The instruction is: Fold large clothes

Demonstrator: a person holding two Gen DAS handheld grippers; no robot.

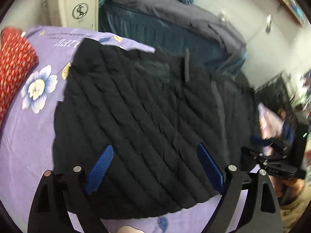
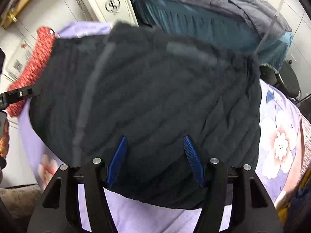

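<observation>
A black quilted puffer jacket (image 1: 147, 116) lies spread on a lilac flowered bedsheet (image 1: 25, 139); it also fills the right wrist view (image 2: 155, 89), with a grey zipper strip (image 2: 85, 104) running down its left part. My left gripper (image 1: 155, 151) is open, its blue fingers (image 1: 101, 167) held just above the jacket's near hem. My right gripper (image 2: 155, 141) is open over the jacket's near edge, nothing between its fingers (image 2: 116, 159). The right gripper also shows at the jacket's right side in the left wrist view (image 1: 272, 151).
A red patterned pillow (image 1: 13, 64) lies at the sheet's far left. Behind the bed stand a white appliance (image 1: 77, 3) and a teal bed with a grey duvet (image 1: 175, 15). A black stool (image 2: 287, 79) stands right of the bed.
</observation>
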